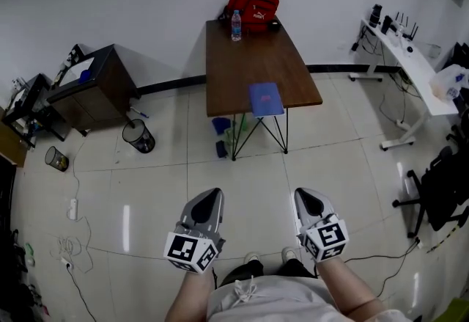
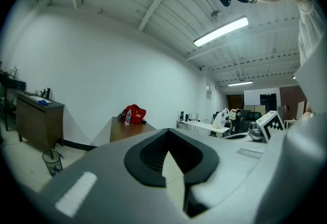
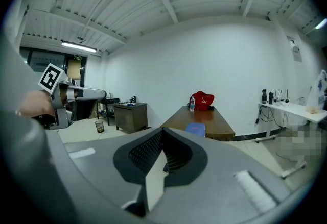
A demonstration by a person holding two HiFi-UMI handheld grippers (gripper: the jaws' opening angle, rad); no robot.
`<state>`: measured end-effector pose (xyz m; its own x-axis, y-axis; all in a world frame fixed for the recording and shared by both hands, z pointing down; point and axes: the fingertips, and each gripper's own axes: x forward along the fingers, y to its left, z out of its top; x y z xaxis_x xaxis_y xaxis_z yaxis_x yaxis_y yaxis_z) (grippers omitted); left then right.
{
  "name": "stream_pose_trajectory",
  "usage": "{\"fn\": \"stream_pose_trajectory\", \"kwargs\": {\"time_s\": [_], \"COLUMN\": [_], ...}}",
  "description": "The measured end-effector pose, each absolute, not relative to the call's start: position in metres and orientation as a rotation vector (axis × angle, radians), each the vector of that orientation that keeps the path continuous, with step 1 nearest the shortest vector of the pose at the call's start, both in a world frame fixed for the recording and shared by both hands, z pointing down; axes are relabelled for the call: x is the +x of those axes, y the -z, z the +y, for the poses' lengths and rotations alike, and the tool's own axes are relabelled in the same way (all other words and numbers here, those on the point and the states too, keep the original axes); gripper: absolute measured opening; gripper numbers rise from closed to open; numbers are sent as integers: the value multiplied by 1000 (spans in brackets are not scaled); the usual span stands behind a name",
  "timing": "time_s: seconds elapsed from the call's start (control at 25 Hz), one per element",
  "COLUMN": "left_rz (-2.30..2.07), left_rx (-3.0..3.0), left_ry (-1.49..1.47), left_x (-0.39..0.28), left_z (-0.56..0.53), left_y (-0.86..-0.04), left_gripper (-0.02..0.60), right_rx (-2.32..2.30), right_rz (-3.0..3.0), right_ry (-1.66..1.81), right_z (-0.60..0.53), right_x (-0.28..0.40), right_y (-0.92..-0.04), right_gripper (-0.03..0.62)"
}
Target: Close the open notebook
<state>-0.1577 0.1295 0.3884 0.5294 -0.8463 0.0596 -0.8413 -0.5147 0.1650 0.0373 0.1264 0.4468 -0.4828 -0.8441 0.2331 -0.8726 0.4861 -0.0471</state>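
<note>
1. Holding the left gripper (image 1: 211,197) and the right gripper (image 1: 308,197) side by side above the tiled floor (image 1: 146,188), close in front of the person's feet; pointing both towards the wooden desk (image 1: 249,64) ahead.
2. Showing, in the left gripper view, jaws brought together with nothing between them; only a wedge of floor visible past them.
3. Showing the same in the right gripper view; jaws closed, nothing gripped.
4. Finding the notebook (image 1: 265,99) flat on the desk at its near edge, right of the middle and towards the near right corner; blue on top with a small pink mark; seeming to reach slightly over that edge; too far off to tell whether open or shut.
5. Placing the notebook well apart from both grippers, with bare floor in between; ahead of them and roughly between their two lines; visible in the right gripper view just above the jaws.
6. Noting a red bag (image 1: 253,4) at the far edge of the desk, with a water bottle (image 1: 236,26) upright just beside it on its left; both well apart from the notebook.
7. Noting a dark cabinet (image 1: 95,82) left of the desk with a waste bin (image 1: 138,136) on the floor near it; a white desk (image 1: 410,56) along the right wall, with an office chair (image 1: 440,181) near it.
</note>
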Motion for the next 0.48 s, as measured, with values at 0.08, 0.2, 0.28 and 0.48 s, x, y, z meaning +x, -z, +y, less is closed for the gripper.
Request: {"fn": "stream_pose_trajectory", "kwargs": {"time_s": [0.08,0.2,0.28,0.48], "left_rz": [-1455,-1467,-1482,-1509], "left_rx": [2578,2565,2568,2594], "left_ry": [54,66,60,41], "left_x": [-149,-131,-117,-87], "left_z": [131,135,135,133], "left_y": [-388,-389,-387,-384], "left_gripper": [6,6,6,6], "right_rx": [1472,1456,1439,1399], "right_rz": [-2559,-2577,-2592,-2619], "right_ry": [-249,-248,-240,-207], "right_z": [128,129,127,122], "right_x": [44,58,68,89], "right_y": [-449,-444,-440,-430], "right_gripper": [8,6,6,6]}}
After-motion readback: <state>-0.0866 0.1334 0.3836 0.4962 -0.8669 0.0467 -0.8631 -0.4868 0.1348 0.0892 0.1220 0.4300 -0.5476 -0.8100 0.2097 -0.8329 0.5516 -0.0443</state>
